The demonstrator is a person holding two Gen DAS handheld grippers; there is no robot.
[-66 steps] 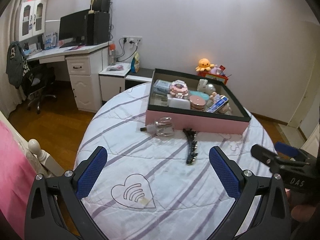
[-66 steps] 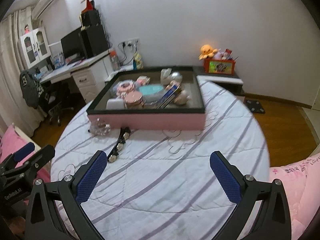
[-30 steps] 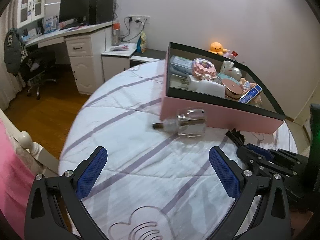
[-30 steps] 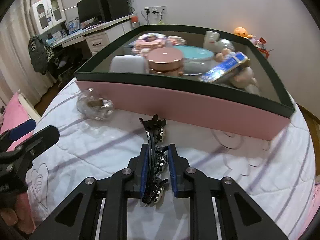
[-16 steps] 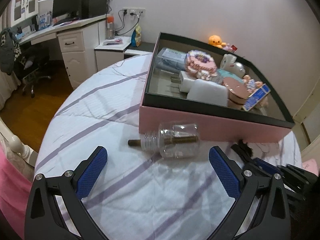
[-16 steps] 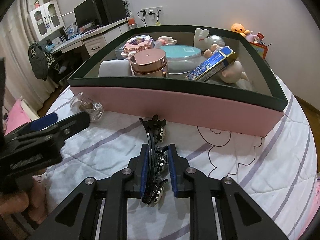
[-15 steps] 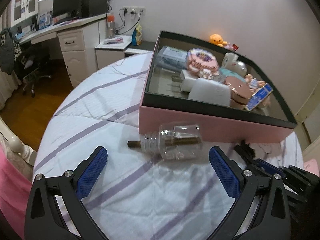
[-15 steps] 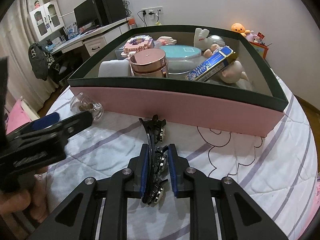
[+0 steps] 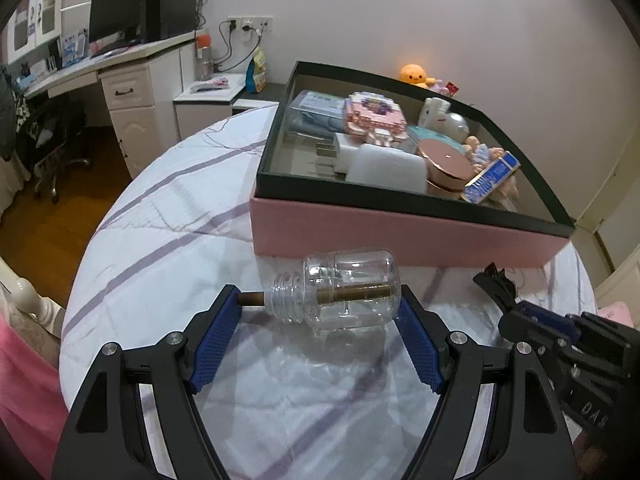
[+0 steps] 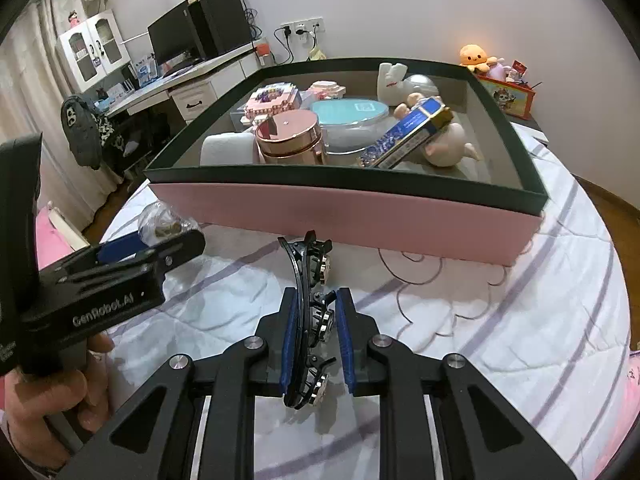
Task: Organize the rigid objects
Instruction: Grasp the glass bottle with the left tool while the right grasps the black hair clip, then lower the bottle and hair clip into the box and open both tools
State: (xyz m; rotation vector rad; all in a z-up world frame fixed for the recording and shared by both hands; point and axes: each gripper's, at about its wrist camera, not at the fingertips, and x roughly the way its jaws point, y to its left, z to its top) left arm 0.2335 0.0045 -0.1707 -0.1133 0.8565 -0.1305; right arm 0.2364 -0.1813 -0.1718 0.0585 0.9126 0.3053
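Note:
A clear plastic bottle [image 9: 344,288] with a brass rod inside lies on its side on the bed, just in front of the pink box [image 9: 400,236]. My left gripper [image 9: 316,334] is around it, its pads at both ends of the bottle, partly closed. The bottle also shows in the right wrist view [image 10: 162,226]. My right gripper [image 10: 316,332] is shut on a black jewelled hair clip [image 10: 310,300], held above the bedspread in front of the pink box [image 10: 340,212]. The clip's tip also shows in the left wrist view [image 9: 496,284].
The pink box with a black rim holds several items: a rose-gold tin [image 10: 288,136], a blue carton [image 10: 404,136], a white block [image 9: 384,168], a teal case [image 10: 348,114]. The white striped bedspread [image 9: 168,216] covers a round bed. A desk [image 9: 120,80] stands at the left.
My left gripper has moved in on the bottle and its jaws have narrowed around it. My right gripper keeps hold of the hair clip and has lifted it slightly toward the box.

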